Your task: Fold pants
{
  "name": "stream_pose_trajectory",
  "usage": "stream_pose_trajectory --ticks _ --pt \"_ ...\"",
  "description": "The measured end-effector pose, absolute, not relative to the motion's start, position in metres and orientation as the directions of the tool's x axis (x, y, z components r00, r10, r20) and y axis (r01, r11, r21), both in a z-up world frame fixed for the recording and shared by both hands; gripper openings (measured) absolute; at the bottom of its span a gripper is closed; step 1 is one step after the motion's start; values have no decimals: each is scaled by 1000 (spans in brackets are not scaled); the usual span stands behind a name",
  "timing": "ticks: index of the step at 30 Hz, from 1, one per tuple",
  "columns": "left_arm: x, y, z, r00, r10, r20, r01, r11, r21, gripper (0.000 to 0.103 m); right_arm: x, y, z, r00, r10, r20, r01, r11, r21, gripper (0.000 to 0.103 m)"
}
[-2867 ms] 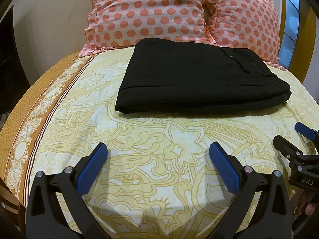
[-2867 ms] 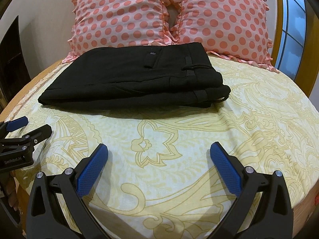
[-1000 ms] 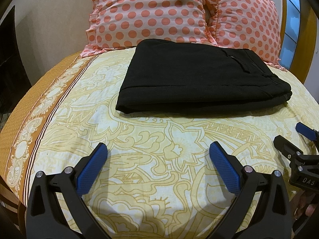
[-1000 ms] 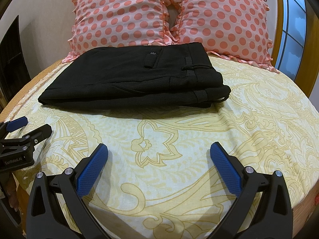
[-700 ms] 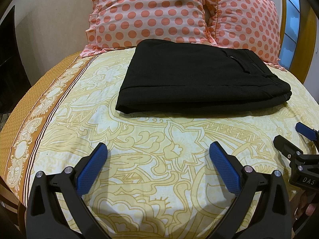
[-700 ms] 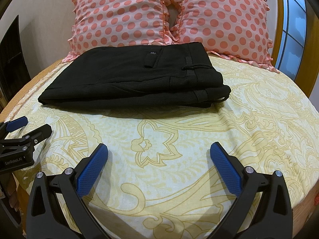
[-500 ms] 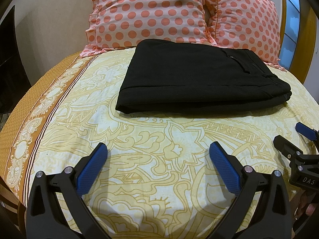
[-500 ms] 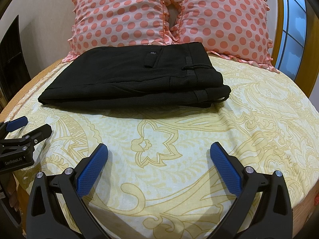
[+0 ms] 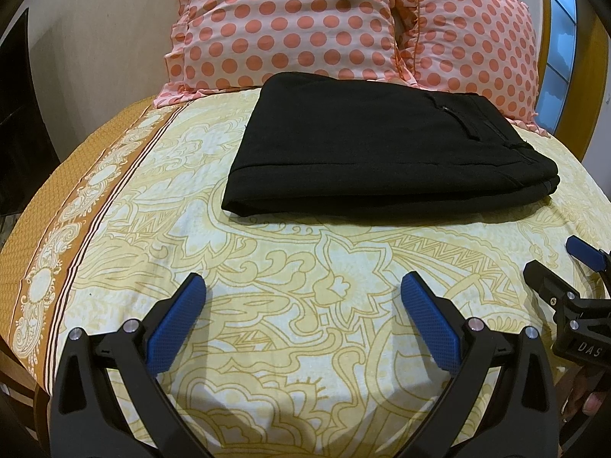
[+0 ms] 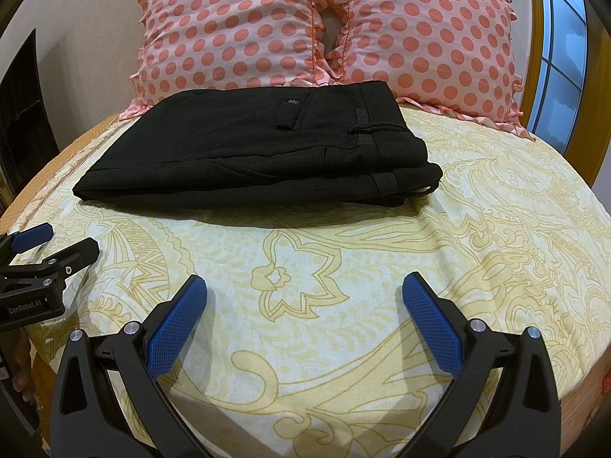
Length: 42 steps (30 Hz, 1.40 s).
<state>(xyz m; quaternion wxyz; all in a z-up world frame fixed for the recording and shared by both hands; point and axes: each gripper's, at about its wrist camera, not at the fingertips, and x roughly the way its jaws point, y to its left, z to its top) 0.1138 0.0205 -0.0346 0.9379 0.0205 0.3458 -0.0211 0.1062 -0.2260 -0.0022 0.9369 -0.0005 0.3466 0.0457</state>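
Note:
Black pants (image 9: 382,149) lie folded in a flat rectangle on the yellow patterned bedsheet (image 9: 305,267), just in front of the pillows. They also show in the right wrist view (image 10: 259,152), with the waistband and a belt loop at the right end. My left gripper (image 9: 303,286) is open and empty, low over the sheet, well short of the pants. My right gripper (image 10: 304,286) is open and empty too, at about the same distance. Each gripper shows at the edge of the other's view: the right one (image 9: 565,267) and the left one (image 10: 57,244).
Two pink pillows with orange dots (image 10: 324,26) lean at the head of the bed behind the pants. An orange border (image 9: 57,229) runs along the sheet's left edge. A wooden frame and window (image 10: 557,57) stand at the right. Dark furniture (image 10: 19,114) is at the left.

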Motion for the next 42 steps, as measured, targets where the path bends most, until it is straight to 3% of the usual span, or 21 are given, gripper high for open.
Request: stream_pose_trajectory --ticks 42 --pt "116 22 -35 747 -32 -664 62 998 22 101 106 -226 -3 756 86 -649 -87 996 30 102"
